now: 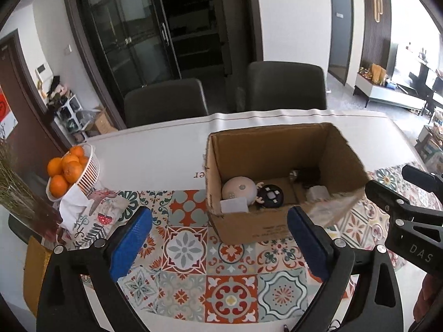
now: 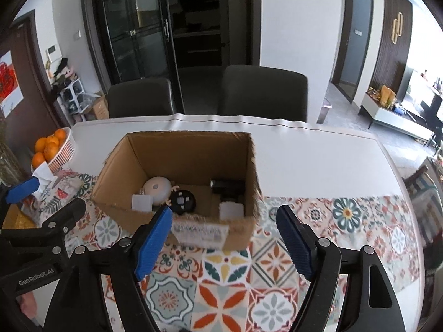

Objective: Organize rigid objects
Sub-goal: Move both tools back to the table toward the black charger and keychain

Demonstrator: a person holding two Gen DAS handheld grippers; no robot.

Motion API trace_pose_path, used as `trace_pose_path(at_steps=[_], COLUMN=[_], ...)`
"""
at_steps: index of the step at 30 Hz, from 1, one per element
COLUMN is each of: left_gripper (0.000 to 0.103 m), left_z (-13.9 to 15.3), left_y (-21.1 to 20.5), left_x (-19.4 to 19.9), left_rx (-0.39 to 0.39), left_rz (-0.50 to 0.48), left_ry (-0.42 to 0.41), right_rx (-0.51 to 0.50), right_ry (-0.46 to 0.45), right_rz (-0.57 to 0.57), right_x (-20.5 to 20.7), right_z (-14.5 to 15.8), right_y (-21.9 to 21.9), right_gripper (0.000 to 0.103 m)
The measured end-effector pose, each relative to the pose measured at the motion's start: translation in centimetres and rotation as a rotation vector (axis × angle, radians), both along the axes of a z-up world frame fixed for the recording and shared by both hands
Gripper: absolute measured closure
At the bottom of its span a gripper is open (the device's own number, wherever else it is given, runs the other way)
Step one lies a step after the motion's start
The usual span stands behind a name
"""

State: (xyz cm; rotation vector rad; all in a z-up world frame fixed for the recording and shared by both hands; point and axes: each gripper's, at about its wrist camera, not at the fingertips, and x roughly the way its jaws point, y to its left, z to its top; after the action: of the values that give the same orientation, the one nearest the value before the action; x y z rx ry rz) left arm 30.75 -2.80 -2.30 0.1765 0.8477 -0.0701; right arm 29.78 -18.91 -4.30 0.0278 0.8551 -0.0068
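Observation:
An open cardboard box [image 1: 243, 227] stands on the patterned tablecloth; it also shows in the right wrist view [image 2: 119, 166]. Inside lie a round pinkish device [image 1: 238, 189], a round black item with white squares [image 1: 271, 195], white blocks [image 1: 318, 192] and a dark object [image 2: 227, 186] at the back. My left gripper [image 1: 218, 238] is open and empty, in front of the box. My right gripper [image 2: 224, 240] is open and empty, just before the box's near wall. The right gripper's body shows at the right edge of the left wrist view [image 1: 409, 221].
A white basket of oranges [image 1: 85, 168] stands at the left on the table, with a patterned tissue pouch [image 1: 94, 215] beside it. Two dark chairs [image 1: 166, 102] stand behind the white table [image 1: 155, 152]. Dried grass stands at the far left.

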Motion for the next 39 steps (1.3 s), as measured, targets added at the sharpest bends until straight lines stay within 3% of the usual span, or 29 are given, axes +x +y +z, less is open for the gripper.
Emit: trace_pose_path(at_steps=[7, 16, 28, 39], left_gripper=[0.004, 0.004, 0.005, 0.007], left_z=[0.9, 0.0, -2.9, -7.0], left_y=[-1.6, -2.9, -4.6, -5.3], left_x=[-3.6, -6.8, -10.4, -12.3], left_rx=[-0.003, -0.022, 0.014, 0.005], left_rz=[-0.053, -0.102, -0.176, -0.233], left_ry=[-0.029, 0.004, 0.072, 0.203], right_rx=[0.006, 0.006, 0.030, 0.053], right_ry=[-0.026, -0.029, 0.034, 0.118], right_rz=[-0.045, -0.082, -0.129, -0.160], right_x=[-4.0, -8.2, -12.6, -15.4], right_z=[0.9, 0.6, -2.7, -6.1], right_y=[-1.6, -2.7, -4.0, -4.3], right_gripper=[0.023, 0.022, 0.022, 0.022])
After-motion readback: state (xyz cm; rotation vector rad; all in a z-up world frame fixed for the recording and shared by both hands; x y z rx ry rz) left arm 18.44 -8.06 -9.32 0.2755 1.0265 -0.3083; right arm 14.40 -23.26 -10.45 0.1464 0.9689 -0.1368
